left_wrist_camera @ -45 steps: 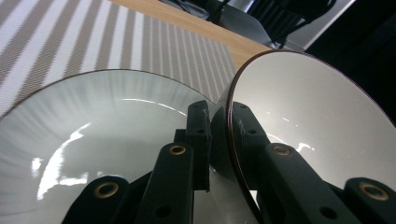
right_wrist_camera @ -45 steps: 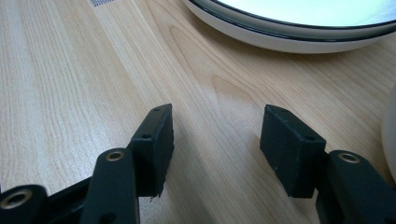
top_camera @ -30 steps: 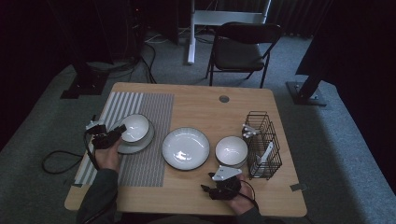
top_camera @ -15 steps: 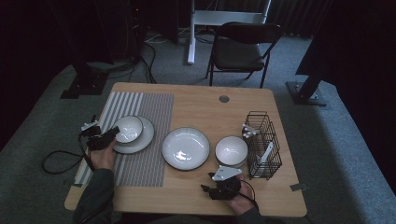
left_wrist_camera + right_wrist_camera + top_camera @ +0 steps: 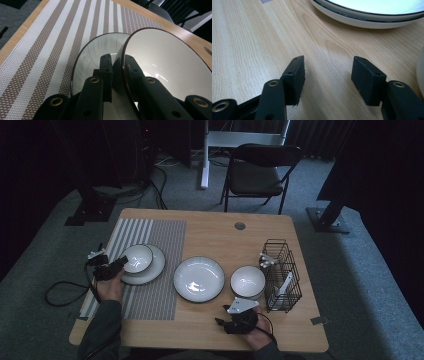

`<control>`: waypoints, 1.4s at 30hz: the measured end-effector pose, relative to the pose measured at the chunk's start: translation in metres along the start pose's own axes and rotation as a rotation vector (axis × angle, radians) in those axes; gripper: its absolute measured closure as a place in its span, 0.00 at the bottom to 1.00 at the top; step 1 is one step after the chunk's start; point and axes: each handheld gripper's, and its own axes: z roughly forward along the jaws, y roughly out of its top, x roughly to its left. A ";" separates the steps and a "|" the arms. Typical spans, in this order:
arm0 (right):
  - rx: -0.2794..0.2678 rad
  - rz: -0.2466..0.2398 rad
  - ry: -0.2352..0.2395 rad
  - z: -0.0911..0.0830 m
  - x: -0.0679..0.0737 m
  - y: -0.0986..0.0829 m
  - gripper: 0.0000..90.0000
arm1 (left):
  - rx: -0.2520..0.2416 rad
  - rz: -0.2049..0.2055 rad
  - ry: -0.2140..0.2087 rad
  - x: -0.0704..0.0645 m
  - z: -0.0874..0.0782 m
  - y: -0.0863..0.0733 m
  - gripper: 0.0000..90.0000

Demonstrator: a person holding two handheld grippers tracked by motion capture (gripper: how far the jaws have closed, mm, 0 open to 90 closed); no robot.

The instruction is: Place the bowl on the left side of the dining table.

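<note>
Two tools at a wooden surface (image 5: 210, 232), one gripping a small bowl (image 5: 136, 258) and one idle.

The left tool (image 5: 116, 266) had its jaws closed on the near rim of the small bowl, one jaw inside and one outside, as the left gripper view showed; the bowl (image 5: 170, 67) sat tilted over a white plate (image 5: 152, 270) on the striped mat (image 5: 155, 240) at the surface's left side. The right tool (image 5: 231, 325) rested low at the front edge with its jaws well apart and nothing between them, just bare wood. A wide plate (image 5: 199, 278) lay at centre, a second bowl (image 5: 247, 281) just right of it, and a black wire rack (image 5: 282, 275) stood beside that bowl.
</note>
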 end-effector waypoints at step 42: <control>0.000 0.002 0.000 0.000 0.000 0.000 0.48 | -0.078 0.050 -0.014 -0.010 -0.017 -0.001 0.74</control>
